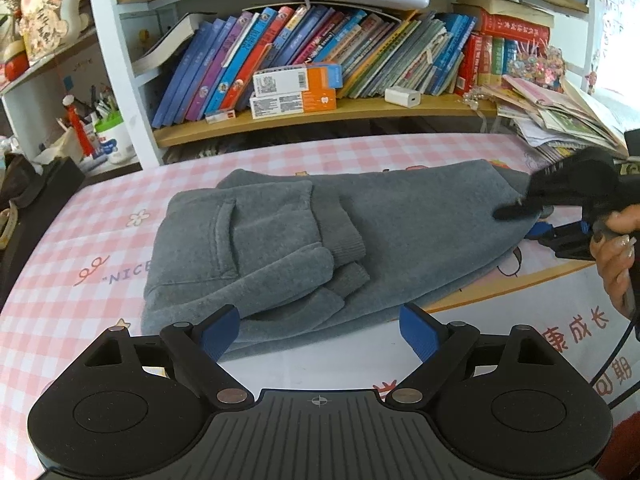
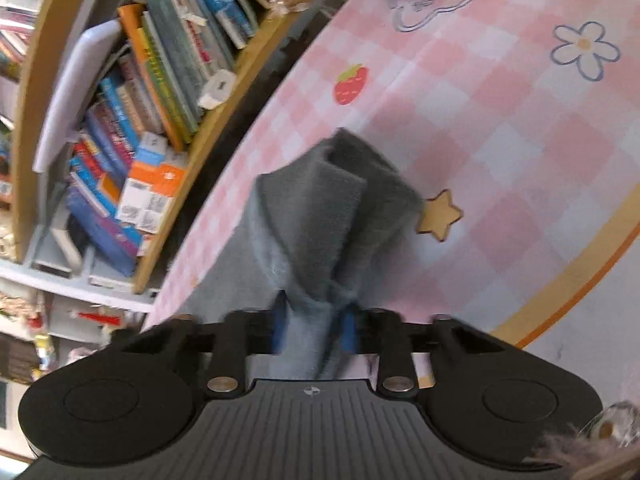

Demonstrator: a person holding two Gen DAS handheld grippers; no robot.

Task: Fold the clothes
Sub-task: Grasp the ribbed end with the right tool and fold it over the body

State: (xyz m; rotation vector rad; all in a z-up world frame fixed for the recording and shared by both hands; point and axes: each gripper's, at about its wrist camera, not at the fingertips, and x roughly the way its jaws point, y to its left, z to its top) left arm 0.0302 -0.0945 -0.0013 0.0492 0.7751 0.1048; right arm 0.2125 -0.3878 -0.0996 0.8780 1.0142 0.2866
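Your left gripper (image 1: 320, 332) has its jaws wide apart, empty, hovering just short of the near edge of the grey fleece hoodie (image 1: 304, 240). The hoodie lies partly folded on the bench (image 1: 60, 300), over the pink checked cover, sleeves tucked onto the body, pocket up. Your right gripper (image 2: 314, 330) has its jaws clamped on a bunched edge of the hoodie (image 2: 320, 208) at its right end, that part lifted off the bench (image 2: 500, 128). Your right hand (image 1: 614, 256) grips the handle. The bookshelf (image 1: 320, 114) stands behind the bench.
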